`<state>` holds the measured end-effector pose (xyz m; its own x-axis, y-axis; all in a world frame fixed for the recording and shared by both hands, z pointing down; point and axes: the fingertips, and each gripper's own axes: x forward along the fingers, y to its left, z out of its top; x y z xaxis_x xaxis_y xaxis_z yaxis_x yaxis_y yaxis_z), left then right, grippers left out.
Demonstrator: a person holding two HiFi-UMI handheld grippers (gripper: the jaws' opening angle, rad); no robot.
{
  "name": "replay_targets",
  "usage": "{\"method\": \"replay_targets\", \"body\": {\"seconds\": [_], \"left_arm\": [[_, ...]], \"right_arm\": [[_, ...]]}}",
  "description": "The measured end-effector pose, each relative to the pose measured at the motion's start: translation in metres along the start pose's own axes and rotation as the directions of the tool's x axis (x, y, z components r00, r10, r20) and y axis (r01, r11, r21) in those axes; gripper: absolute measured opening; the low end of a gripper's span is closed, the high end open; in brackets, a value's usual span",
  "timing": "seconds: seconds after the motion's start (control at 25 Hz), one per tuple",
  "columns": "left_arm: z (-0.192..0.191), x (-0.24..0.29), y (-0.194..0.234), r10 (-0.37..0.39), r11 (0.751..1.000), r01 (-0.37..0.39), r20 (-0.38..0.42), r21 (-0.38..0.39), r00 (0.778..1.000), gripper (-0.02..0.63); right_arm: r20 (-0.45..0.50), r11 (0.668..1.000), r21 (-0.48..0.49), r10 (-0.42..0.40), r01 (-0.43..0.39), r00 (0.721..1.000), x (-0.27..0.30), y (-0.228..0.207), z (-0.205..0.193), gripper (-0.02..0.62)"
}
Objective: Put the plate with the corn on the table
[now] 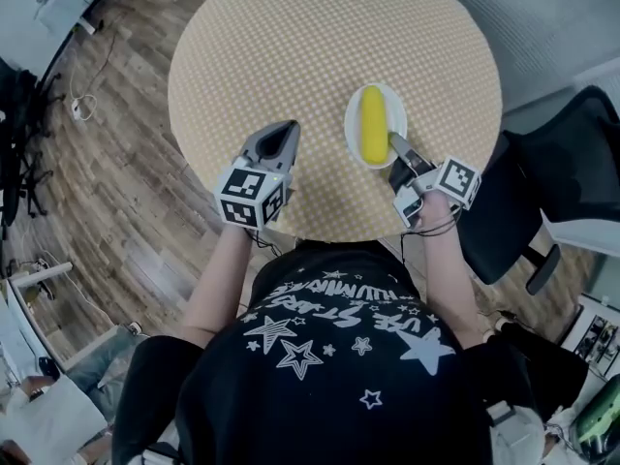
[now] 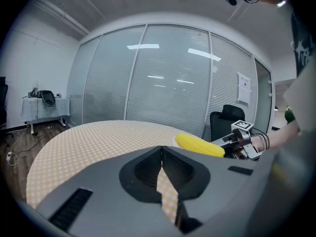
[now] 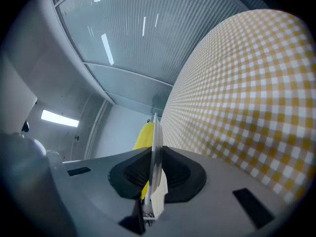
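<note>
Over round checked desk (image 1: 291,56), right of centre: white plate (image 1: 351,114) bearing yellow corn (image 1: 372,122). Right gripper (image 1: 397,146): fingers clamped on plate's near rim. Left gripper (image 1: 283,136): fingers together, nothing between; over desk's near edge, left of plate, not touching.

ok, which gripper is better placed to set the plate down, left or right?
Right. The right gripper is shut on the plate rim, corn on it, over the table. The left gripper is shut on nothing, beside the plate.
</note>
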<state>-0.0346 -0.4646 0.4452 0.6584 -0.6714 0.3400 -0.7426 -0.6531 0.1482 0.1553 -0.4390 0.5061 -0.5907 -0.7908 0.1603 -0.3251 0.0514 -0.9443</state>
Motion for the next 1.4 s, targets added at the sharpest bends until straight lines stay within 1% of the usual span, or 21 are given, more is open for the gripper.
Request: {"method": "replay_targets", "body": {"seconds": [0.16,0.32,0.44,0.56,0.68,0.84,0.96,1.16,1.4], "left_arm": [[0.002,0.022,0.002,0.014,1.0,-0.014,-0.009,-0.007,1.0,0.008],[-0.003,0.036,-0.001,0.022,1.0,-0.023,-0.025,-0.007,0.999,0.008],[-0.002,0.057,0.007,0.03,0.999,-0.03,-0.041,-0.012,0.999,0.008],[-0.001,0.073,0.014,0.038,0.999,-0.039,-0.059,-0.016,0.998,0.008],[0.001,0.079,0.011,0.043,0.999,-0.045,-0.08,-0.021,0.996,0.008],[-0.006,0.096,0.015,0.047,0.998,-0.051,-0.104,-0.034,0.993,0.008],[-0.003,0.099,0.027,0.064,0.996,-0.07,-0.103,-0.053,0.993,0.008],[-0.016,0.11,0.026,0.063,0.996,-0.07,-0.122,-0.055,0.991,0.008],[-0.021,0.106,0.034,0.065,0.995,-0.075,-0.131,-0.069,0.989,0.008]], "right_arm": [[-0.026,1.0,0.0,0.003,-0.003,1.0,0.012,-0.011,0.011,0.046],[-0.036,1.0,0.026,0.011,-0.01,0.999,0.017,-0.024,0.016,0.046],[-0.032,0.999,0.048,0.008,-0.006,0.999,0.03,-0.037,0.033,0.046],[-0.031,0.998,0.063,-0.012,0.014,0.999,0.039,-0.051,0.045,0.046],[-0.042,0.996,0.071,-0.047,0.05,0.998,0.036,-0.057,0.051,0.046],[-0.054,0.994,0.077,-0.069,0.073,0.996,0.046,-0.073,0.058,0.046],[-0.056,0.992,0.098,-0.071,0.076,0.996,0.059,-0.076,0.06,0.046],[-0.047,0.979,0.176,-0.092,0.099,0.995,0.065,-0.099,0.059,0.046],[-0.044,0.969,0.205,-0.129,0.135,0.991,0.073,-0.103,0.054,0.046]]}}
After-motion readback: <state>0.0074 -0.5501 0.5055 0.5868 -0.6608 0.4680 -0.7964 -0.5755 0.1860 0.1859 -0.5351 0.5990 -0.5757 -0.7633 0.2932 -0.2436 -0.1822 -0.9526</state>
